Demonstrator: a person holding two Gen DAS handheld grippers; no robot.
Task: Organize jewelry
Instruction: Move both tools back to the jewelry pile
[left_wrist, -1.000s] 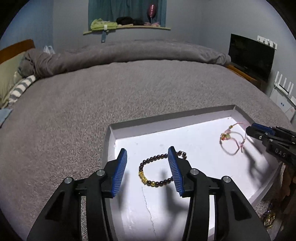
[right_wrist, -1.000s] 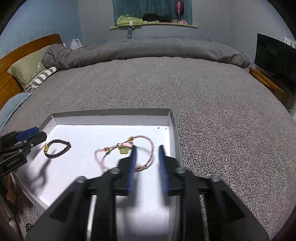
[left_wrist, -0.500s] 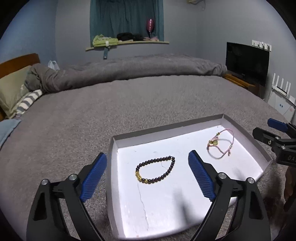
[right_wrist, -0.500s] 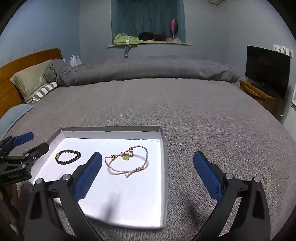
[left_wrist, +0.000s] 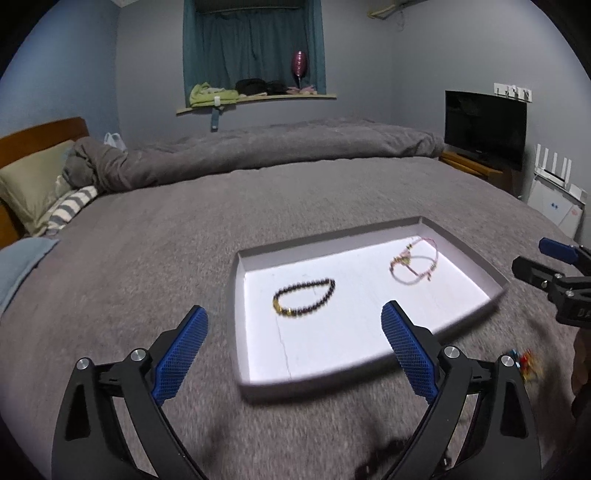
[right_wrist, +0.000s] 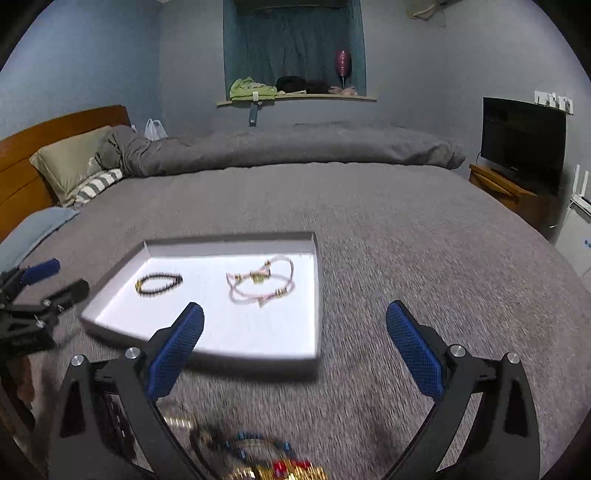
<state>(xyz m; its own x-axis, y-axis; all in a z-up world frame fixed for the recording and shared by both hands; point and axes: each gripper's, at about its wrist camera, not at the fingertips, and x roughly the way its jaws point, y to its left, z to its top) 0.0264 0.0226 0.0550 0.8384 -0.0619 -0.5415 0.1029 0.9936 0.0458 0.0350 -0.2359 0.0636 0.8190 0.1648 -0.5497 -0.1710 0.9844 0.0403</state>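
A shallow white tray lies on the grey bed. In it lie a dark bead bracelet with gold beads and a pink cord bracelet with a charm. My left gripper is wide open and empty, pulled back before the tray's near edge. My right gripper is wide open and empty, also back from the tray. A blurred heap of more jewelry with gold, blue and red beads lies on the bed under the right gripper; it shows small in the left wrist view.
The grey bedspread stretches around the tray. Pillows and a rolled duvet lie at the far side. A TV on a wooden stand is at the right.
Both grippers have opened wide, releasing the bracelets into the tray, and have drawn back and up from the tray. The jewelry heap has come into the right wrist view.
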